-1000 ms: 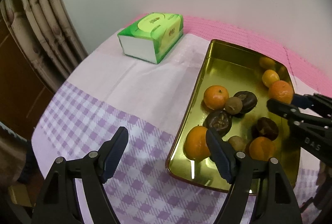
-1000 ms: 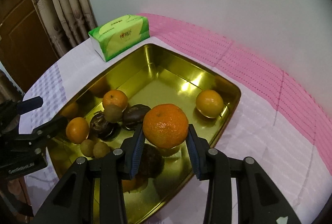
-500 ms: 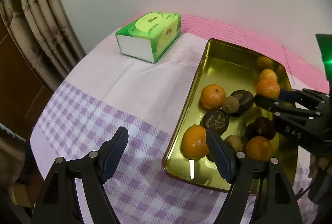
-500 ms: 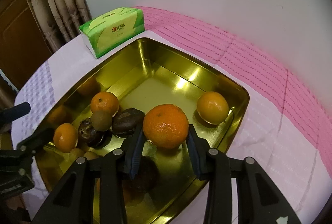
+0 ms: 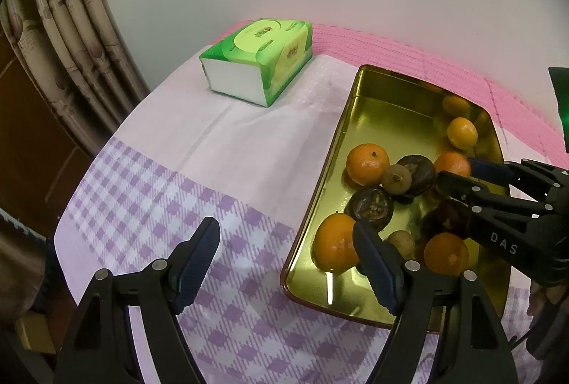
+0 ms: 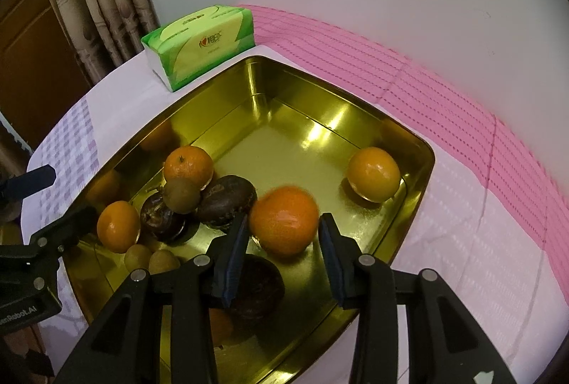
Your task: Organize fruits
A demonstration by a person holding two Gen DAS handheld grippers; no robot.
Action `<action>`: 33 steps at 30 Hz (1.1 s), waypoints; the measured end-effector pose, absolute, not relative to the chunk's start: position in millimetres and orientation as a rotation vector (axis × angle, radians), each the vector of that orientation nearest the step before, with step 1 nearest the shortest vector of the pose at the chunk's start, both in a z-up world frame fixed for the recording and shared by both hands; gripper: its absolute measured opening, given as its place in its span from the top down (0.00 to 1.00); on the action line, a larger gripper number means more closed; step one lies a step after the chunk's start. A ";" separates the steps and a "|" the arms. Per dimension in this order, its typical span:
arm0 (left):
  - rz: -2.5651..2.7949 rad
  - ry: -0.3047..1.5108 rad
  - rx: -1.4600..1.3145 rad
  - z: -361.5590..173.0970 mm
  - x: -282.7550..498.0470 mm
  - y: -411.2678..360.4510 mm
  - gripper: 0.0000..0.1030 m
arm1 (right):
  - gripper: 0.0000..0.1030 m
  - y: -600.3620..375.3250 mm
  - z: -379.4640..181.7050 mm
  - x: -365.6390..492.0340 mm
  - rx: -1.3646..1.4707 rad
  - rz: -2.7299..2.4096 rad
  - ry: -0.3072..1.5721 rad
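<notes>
Dropped lower between the fingers of the right gripper (image 6: 284,217) since half a second earlier, and now motion-blurred against sharp fingers: orange mandarin (image 6: 283,224). Previously clamped by both blue pads; at present separated from each pad by a thin gap, so right jaws parted, not pressing, fruit loose between them just above the floor of the gold metal tray (image 6: 284,121). Beneath the left finger of that gripper: dark wrinkled fruit (image 6: 259,288) lying on the tray floor. Toward the tray's left side, clustered and touching: second mandarin (image 6: 188,166), small brown-green fruit (image 6: 181,195), two dark brown fruits (image 6: 226,195) (image 6: 161,217), third mandarin (image 6: 118,225), two more small brown-green fruits near the front wall. Alone in the far right corner, against the tray wall: yellow-orange mandarin (image 6: 374,173). Left gripper (image 5: 283,225): position unchanged across the frames, jaws wide apart, nothing between them, one finger over the purple-checked tablecloth (image 5: 199,142), the other over the tray's near corner. Green tissue pack (image 5: 261,60): on the cloth beyond the tray's far left corner, apart from it. Behind the table: plain white wall and a pink strip of cloth.
</notes>
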State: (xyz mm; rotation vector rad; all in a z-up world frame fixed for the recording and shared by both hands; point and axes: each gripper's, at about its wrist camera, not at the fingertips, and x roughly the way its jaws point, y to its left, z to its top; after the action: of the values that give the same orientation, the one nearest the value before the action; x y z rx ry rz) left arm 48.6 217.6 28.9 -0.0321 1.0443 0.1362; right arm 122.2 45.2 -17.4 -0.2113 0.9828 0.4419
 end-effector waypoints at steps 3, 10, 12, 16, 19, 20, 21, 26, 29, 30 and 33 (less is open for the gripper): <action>0.133 1.057 -0.028 27.4 48.4 215.6 0.25 | 0.58 43.6 -15.8 121.7 -0.200 0.437 0.982; 0.123 1.055 -0.032 31.8 46.2 210.4 0.23 | 0.15 35.0 3.5 108.8 -0.165 0.413 0.941; 0.103 1.063 -0.036 32.0 46.1 207.2 0.21 | 0.05 30.3 12.3 99.5 -0.154 0.390 0.909; 0.097 1.046 0.008 34.9 43.6 198.1 0.21 | 0.03 20.7 24.0 81.6 -0.130 0.356 0.902; 0.082 1.045 0.013 36.0 42.4 194.2 0.20 | 0.01 17.4 29.7 67.1 -0.137 0.325 0.900; 0.081 1.045 0.015 36.4 42.0 193.0 0.20 | 0.01 16.8 30.4 62.0 -0.144 0.320 0.903; 0.082 1.044 0.019 36.7 41.6 192.2 0.20 | 0.01 15.0 30.3 57.5 -0.145 0.318 0.908; 0.078 1.043 0.026 37.4 40.5 189.9 0.20 | 0.01 7.4 30.6 36.0 -0.135 0.311 0.900; 0.074 1.050 0.032 37.1 39.7 187.4 0.20 | 0.01 1.5 24.0 30.9 -0.103 0.299 0.917; 0.071 1.050 0.034 37.3 39.3 186.3 0.20 | 0.00 0.0 20.1 30.8 -0.086 0.299 0.937; 0.060 1.046 0.049 37.4 38.3 181.6 0.20 | 0.00 -2.5 8.6 31.2 -0.055 0.294 1.004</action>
State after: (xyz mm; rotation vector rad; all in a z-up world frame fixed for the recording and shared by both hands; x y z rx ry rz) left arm 38.3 181.6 37.4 0.0488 1.0462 0.0597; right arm 31.2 -2.5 8.6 -0.0555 1.0039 0.2938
